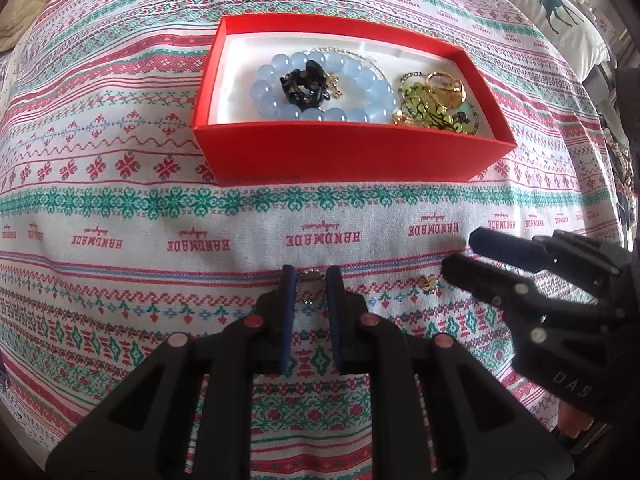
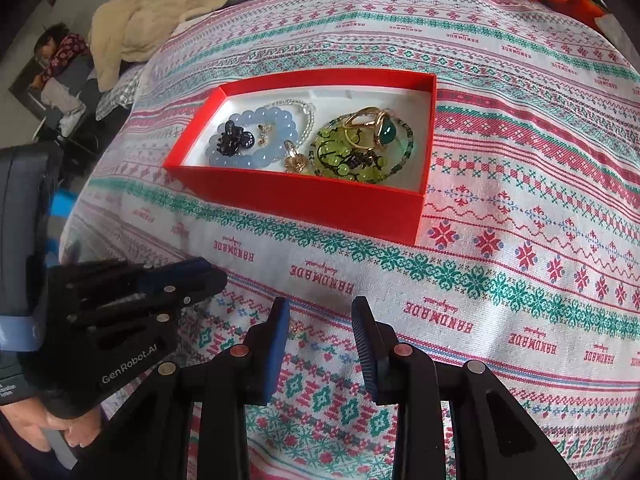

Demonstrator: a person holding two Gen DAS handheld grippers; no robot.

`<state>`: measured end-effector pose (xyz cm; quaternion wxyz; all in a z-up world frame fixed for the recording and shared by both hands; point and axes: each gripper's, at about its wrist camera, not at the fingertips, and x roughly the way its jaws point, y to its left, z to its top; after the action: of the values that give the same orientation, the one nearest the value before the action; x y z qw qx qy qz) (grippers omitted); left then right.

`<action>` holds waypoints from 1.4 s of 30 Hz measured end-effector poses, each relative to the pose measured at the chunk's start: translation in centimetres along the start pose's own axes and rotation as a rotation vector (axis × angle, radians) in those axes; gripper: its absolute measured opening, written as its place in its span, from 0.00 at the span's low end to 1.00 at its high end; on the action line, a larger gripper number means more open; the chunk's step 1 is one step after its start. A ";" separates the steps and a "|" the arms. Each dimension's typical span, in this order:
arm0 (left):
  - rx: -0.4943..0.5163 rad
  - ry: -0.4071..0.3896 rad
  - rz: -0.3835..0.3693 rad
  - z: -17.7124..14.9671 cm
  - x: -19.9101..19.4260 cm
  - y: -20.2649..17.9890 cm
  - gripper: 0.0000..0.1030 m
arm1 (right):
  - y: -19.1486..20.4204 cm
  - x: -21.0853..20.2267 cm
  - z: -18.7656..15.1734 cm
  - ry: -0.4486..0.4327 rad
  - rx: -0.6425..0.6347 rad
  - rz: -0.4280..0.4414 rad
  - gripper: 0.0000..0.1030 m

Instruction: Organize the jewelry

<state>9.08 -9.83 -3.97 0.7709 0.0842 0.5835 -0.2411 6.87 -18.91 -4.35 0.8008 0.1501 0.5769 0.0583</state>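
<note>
**Red box nearly full, two bits still loose on the cloth**

Red cardboard box (image 1: 348,152) sits on the patterned cloth (image 1: 120,208), and most of the jewelry is in it already. Going left to right inside: a blue bead bracelet (image 1: 320,84) with a dark hair clip (image 1: 306,84) lying in its middle, then a green bangle (image 2: 360,152) with a gold ring (image 2: 370,128) resting on top.

Nearer the camera, the left gripper (image 1: 311,280) has its fingers narrowed around a small silver ring (image 1: 308,282) lying on the cloth. The pads look to be touching it or just about, but it isn't lifted yet. To the right of that there's a tiny gold earring (image 1: 430,283) on the cloth, with the right gripper (image 2: 322,320) hanging over it, fingers spread, pinching nothing.

So I'd say it's mostly done, with just those two pieces left to drop in the box.
</note>
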 end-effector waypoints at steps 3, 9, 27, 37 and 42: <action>-0.013 -0.006 -0.011 0.0 -0.4 0.5 0.16 | 0.6 0.6 -0.2 0.016 -0.025 -0.005 0.32; -0.036 -0.021 -0.021 -0.1 -1.4 1.7 0.16 | 2.1 1.3 -0.5 0.025 -0.081 -0.013 0.32; -0.058 -0.035 -0.024 -0.1 -2.2 2.7 0.16 | 3.1 2.3 -0.3 0.023 -0.111 -0.050 0.09; -0.058 -0.038 -0.024 0.1 -2.1 2.6 0.16 | 2.2 1.4 -0.3 0.013 -0.082 -0.046 0.06; -0.053 -0.040 -0.027 0.1 -2.3 2.7 0.16 | 2.0 1.0 -0.2 0.006 -0.076 -0.042 0.05</action>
<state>9.92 -6.92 -2.21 0.7811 0.0508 0.5753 -0.2375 7.16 -16.76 -4.67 0.8053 0.1072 0.5795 0.0640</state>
